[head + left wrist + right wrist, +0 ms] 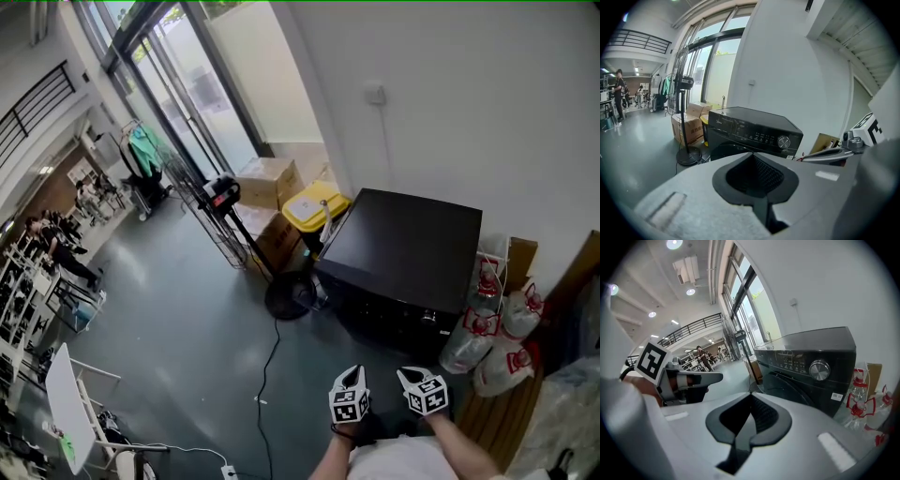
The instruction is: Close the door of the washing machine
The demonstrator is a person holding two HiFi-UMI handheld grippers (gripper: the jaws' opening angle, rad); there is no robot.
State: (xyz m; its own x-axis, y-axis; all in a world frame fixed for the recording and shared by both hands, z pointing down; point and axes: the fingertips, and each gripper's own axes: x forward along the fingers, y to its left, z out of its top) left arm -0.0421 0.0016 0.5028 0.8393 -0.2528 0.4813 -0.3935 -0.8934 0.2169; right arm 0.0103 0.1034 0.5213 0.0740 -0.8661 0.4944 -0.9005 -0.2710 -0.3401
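A black front-loading washing machine [405, 251] stands against the white wall, with its control panel and silver knob [783, 142] facing me. Its round door [794, 389] looks flush with the front, though much of it is hidden behind the jaws. Both grippers are held side by side in the air a short way in front of the machine and touch nothing. My left gripper [351, 375] is shut and empty, its tips [752, 155] pointed at the machine's front. My right gripper [411, 376] is also shut and empty, aimed [751, 397] at the door area.
A standing fan [289, 294] with a round base is left of the machine, its cable [266, 375] trailing over the floor. Cardboard boxes [267, 182] and a yellow bin [314, 207] stand behind it. Large plastic bottles [495, 339] and a wooden pallet [499, 412] lie to the right.
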